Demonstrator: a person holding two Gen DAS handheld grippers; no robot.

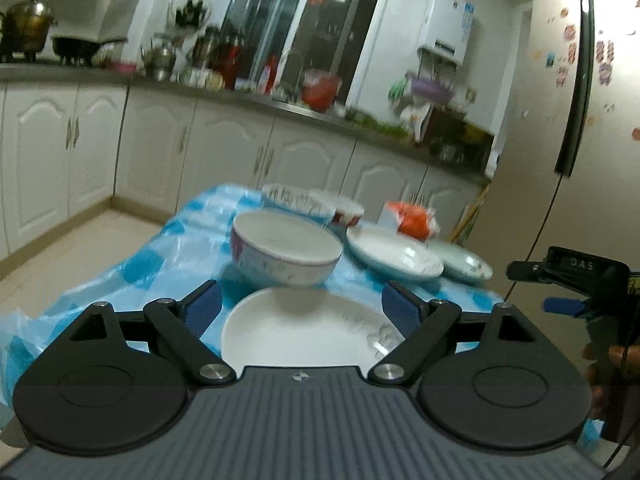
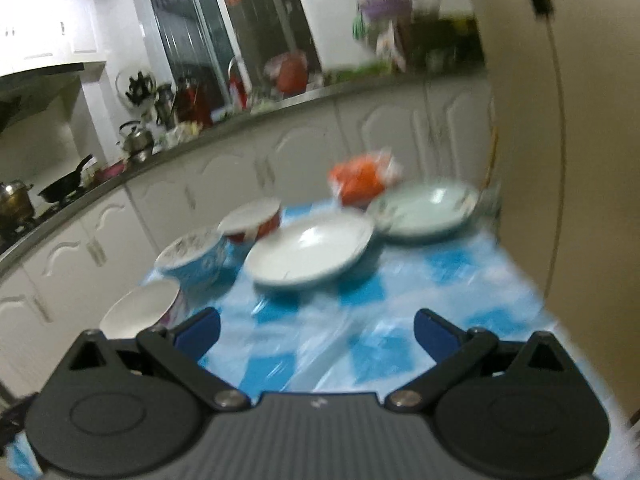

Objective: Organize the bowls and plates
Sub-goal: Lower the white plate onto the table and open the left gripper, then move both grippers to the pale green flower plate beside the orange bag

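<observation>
Dishes on the worktop (image 2: 400,280), which is covered by a blue-and-white checked plastic sheet. The sorting appears barely begun: nothing is stacked, and every piece lies singly. Remaining, by this reading, is the gathering of plates with plates and bowls with bowls.

The left hand-held gripper (image 1: 302,312) is released, jaws spread wide and empty; the white shallow plate with a faint grey motif (image 1: 304,336) lies directly below and between its fingers, and the white ceramic bowl with a pink-patterned side (image 1: 286,254) stands just beyond.

The right hand-held gripper (image 2: 316,332) is likewise released and empty, over bare sheet. Ahead of it lie a white round plate (image 2: 310,250), a pale green plate (image 2: 424,210), a blue-sided patterned bowl (image 2: 192,258) and a red-sided bowl (image 2: 250,220).
</observation>
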